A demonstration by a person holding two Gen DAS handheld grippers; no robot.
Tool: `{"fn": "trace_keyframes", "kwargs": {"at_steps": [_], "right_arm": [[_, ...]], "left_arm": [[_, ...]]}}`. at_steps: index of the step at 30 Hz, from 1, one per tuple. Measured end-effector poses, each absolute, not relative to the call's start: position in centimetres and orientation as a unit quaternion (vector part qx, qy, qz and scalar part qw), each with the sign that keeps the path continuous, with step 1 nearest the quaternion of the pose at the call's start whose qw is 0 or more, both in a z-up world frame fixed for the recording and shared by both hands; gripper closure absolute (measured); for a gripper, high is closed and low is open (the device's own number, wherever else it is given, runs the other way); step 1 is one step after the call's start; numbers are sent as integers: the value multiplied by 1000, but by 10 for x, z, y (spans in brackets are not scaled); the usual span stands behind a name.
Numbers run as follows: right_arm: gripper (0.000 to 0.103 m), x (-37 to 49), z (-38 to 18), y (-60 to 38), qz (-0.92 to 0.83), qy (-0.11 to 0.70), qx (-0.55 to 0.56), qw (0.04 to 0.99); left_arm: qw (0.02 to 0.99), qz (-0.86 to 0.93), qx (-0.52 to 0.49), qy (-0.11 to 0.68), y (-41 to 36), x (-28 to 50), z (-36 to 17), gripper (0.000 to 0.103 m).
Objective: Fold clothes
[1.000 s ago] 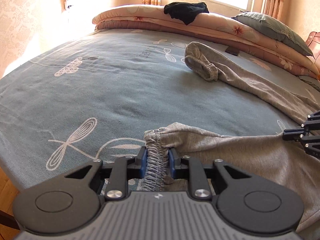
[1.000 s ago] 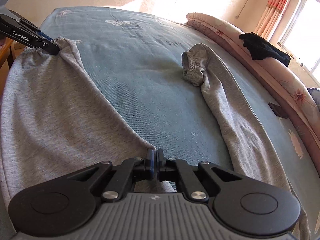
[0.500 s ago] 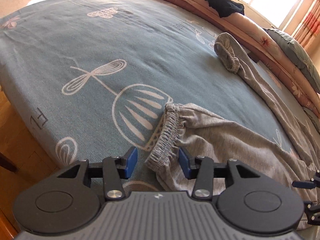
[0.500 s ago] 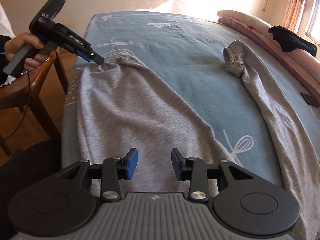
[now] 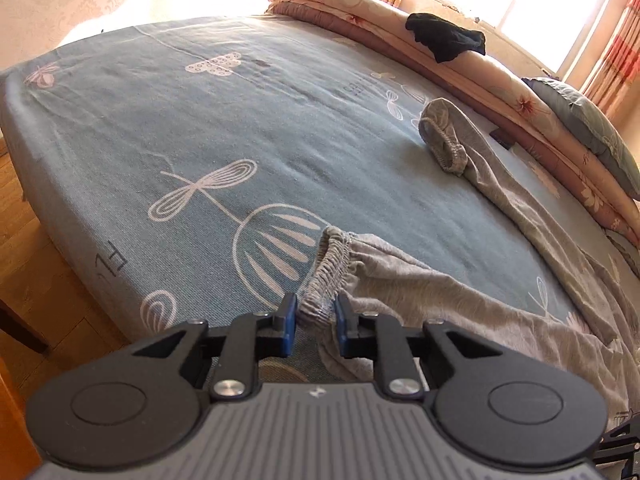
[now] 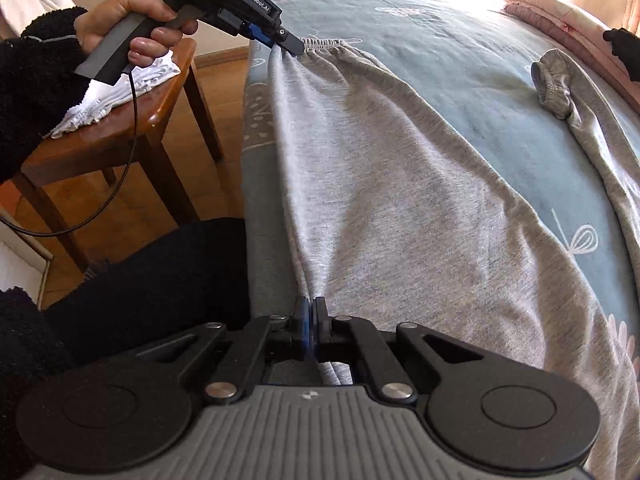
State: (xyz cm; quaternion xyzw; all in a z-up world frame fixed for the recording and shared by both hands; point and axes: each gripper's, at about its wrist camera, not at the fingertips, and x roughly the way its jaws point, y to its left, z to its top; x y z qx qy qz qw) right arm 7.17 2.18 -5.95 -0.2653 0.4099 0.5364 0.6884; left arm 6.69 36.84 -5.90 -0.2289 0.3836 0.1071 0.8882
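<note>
Sunlit from a window [image 5: 516, 4] far ahead of the left gripper, the room holds a bed [image 5: 208, 120] covered by a blue sheet printed with pale dragonflies and plant shapes. Grey sweatpants [image 6: 400, 184] lie spread over the near part of that sheet.

The left gripper [image 5: 316, 316] sits at the bed's near edge. Its jaws have just been closing, and the blue pads now pinch the gathered elastic cuff [image 5: 328, 268] of one trouser leg, which runs away to the right of the gripper. In the right wrist view the same gripper [image 6: 290, 42] bites the cuff at the far left corner of the garment, held by a hand [image 6: 128, 20] in a black fleecy sleeve.

The right gripper [image 6: 311, 320] has likewise just been closing; its pads are pressed together on a thin fold of grey cloth at the edge of the bed, directly in front of it. Fabric fans out from that pinch toward the left gripper.

The second trouser leg [image 5: 472, 160] stretches away to the right of the left gripper, its cuff curled open on the sheet. Beyond it lie folded floral quilts [image 5: 472, 80] with a black garment [image 5: 444, 40] on top and a grey pillow [image 5: 592, 128]. Left of the right gripper stands a wooden chair [image 6: 132, 124] with a white cloth [image 6: 116, 88] on its seat.
</note>
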Motion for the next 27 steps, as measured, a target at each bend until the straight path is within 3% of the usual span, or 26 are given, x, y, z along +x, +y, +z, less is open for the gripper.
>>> {"fn": "trace_keyframes", "kwargs": {"at_steps": [7,8,9,10,14,16,24,26,27], "right_arm": [[92,70,-64,25,538,441,-233,679],[89,70,-60,23,536,433,-234,686],[80,72,-54,21,530,425,-233,696],[74,76,-48,16,522,421,-226,707],[72,91,-31,-7,488,411,-190,746],[67,96,-29,-22,469,411,-169,763],[65,100,-26,-78,392,420,-88,814],[59,100,-24,-93,373,420,-68,825],[56,99,-24,-103,359,418,-57,832]], "left_arm": [[855,122,-251,436,374,72,-94,82],[855,120,-258,434,376,72,-94,79],[856,120,-261,430,378,73,-93,76],[860,123,-260,421,379,73,-90,67],[884,127,-234,385,385,78,-76,48],[889,114,-234,377,388,84,-77,47],[888,81,-188,412,372,109,-100,47],[894,81,-151,413,362,112,-100,51],[895,85,-132,417,357,113,-100,58]]}}
